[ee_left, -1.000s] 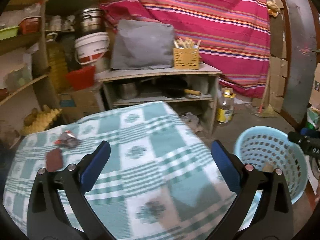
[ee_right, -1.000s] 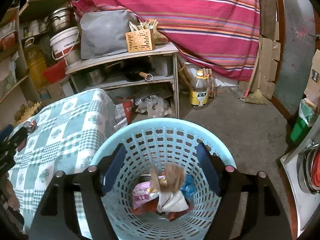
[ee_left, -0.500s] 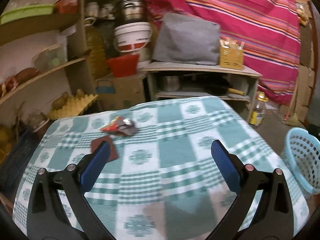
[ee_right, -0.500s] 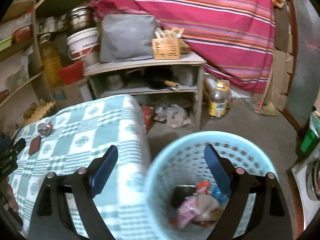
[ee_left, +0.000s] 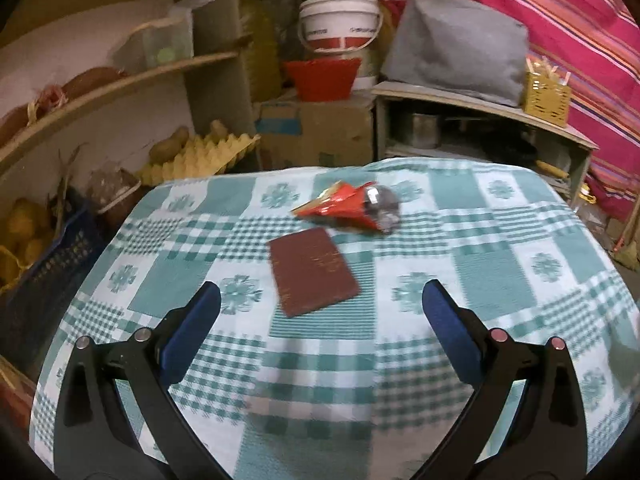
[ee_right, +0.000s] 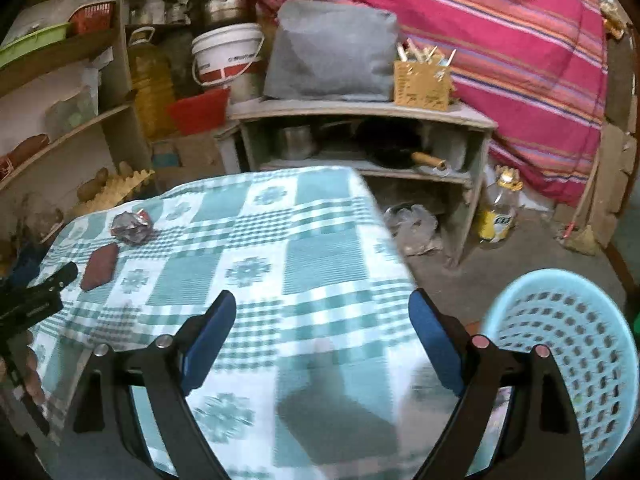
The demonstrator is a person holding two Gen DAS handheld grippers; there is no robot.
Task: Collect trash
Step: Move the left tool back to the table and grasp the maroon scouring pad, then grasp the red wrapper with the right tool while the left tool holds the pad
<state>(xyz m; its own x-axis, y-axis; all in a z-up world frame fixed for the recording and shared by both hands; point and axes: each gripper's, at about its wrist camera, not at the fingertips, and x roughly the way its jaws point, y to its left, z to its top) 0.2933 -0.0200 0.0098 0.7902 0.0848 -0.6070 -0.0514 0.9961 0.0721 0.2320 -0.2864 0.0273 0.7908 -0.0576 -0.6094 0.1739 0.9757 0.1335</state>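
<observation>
A crumpled red and silver wrapper (ee_left: 352, 209) lies on the green checked tablecloth (ee_left: 500, 264), with a flat dark red booklet (ee_left: 312, 272) just in front of it. My left gripper (ee_left: 320, 312) is open and empty, hovering just short of the booklet. My right gripper (ee_right: 320, 332) is open and empty above the table's near right part. In the right wrist view the wrapper (ee_right: 131, 227) and booklet (ee_right: 100, 266) lie at the far left, and the light blue trash basket (ee_right: 568, 344) stands on the floor at the right.
Shelves with a yellow egg tray (ee_left: 200, 156) and potatoes flank the table's left. A low wooden shelf unit (ee_right: 360, 136) with pots stands behind the table. A bottle (ee_right: 498, 208) and plastic bags (ee_right: 412, 226) sit on the floor. A striped red cloth (ee_right: 500, 40) hangs behind.
Both grippers swung left, away from the basket. My left gripper moved toward the booklet and wrapper. My right gripper moved from over the basket to over the table.
</observation>
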